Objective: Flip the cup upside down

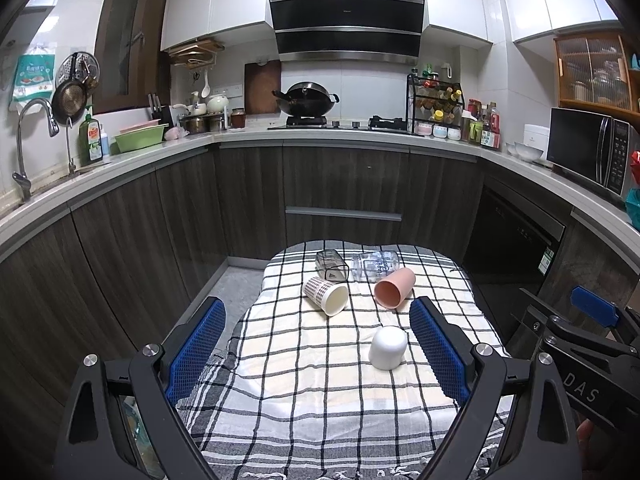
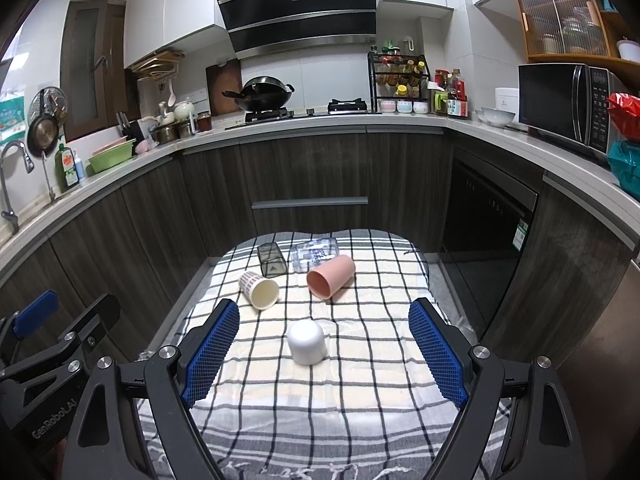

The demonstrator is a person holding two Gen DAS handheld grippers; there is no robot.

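A white cup [image 1: 388, 347] [image 2: 306, 342] stands upside down on the checked cloth [image 1: 304, 380] [image 2: 360, 384]. Behind it several cups lie on their sides: a pink cup [image 1: 394, 288] [image 2: 330, 276], a patterned paper cup [image 1: 326, 295] [image 2: 258, 289], a dark clear square cup [image 1: 331, 266] [image 2: 272, 259] and a clear printed glass [image 1: 375, 265] [image 2: 314, 254]. My left gripper [image 1: 318, 350] is open and empty, near of the cups. My right gripper [image 2: 324, 350] is open and empty, its fingers either side of the white cup but nearer me.
The cloth covers a small table [image 1: 360, 246] in a kitchen. Dark cabinets [image 1: 344, 184] and a countertop curve around it. A dishwasher [image 2: 488, 216] stands at the right. The right gripper's body [image 1: 588, 344] shows at the left view's right edge.
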